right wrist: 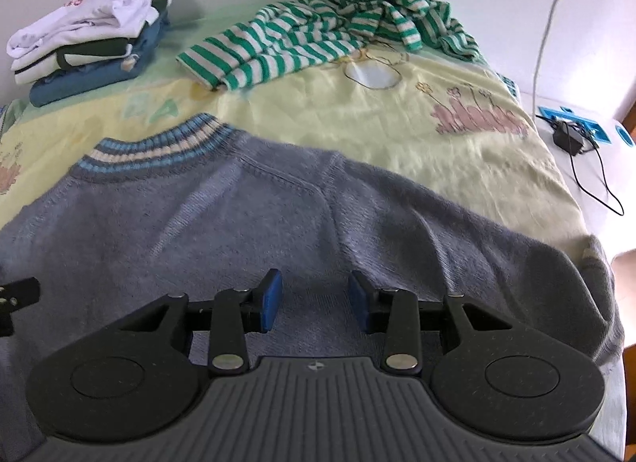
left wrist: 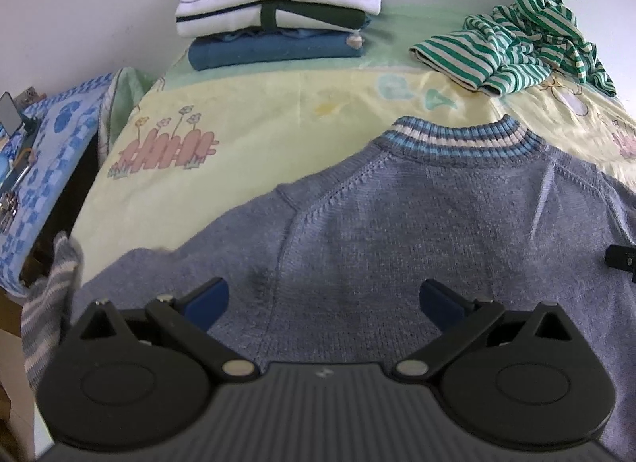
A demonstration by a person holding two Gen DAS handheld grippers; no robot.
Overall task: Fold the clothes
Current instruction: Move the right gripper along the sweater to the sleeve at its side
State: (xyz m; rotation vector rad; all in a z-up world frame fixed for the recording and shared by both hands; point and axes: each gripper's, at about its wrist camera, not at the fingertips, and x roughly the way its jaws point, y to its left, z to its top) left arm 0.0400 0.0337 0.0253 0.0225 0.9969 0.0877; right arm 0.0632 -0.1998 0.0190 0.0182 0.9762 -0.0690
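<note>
A grey-blue knitted sweater (left wrist: pixel 397 231) with a blue-and-cream striped collar (left wrist: pixel 461 138) lies spread flat on the bed, collar away from me. My left gripper (left wrist: pixel 324 299) hovers over its lower left part, jaws wide apart and holding nothing. In the right wrist view the same sweater (right wrist: pixel 222 223) fills the foreground, one sleeve (right wrist: pixel 516 263) trailing right toward the bed edge. My right gripper (right wrist: pixel 316 299) stands over its lower middle with the blue pads (right wrist: pixel 270 299) partly apart and only flat knit showing between them.
A yellow-green printed blanket (left wrist: pixel 254 136) covers the bed. A stack of folded clothes (left wrist: pixel 274 9) sits at the back left, and a crumpled green-striped garment (left wrist: pixel 528 41) at the back right. A charger with cable (right wrist: pixel 572 140) lies right of the bed, and a blue patterned cloth (left wrist: pixel 51 168) at its left.
</note>
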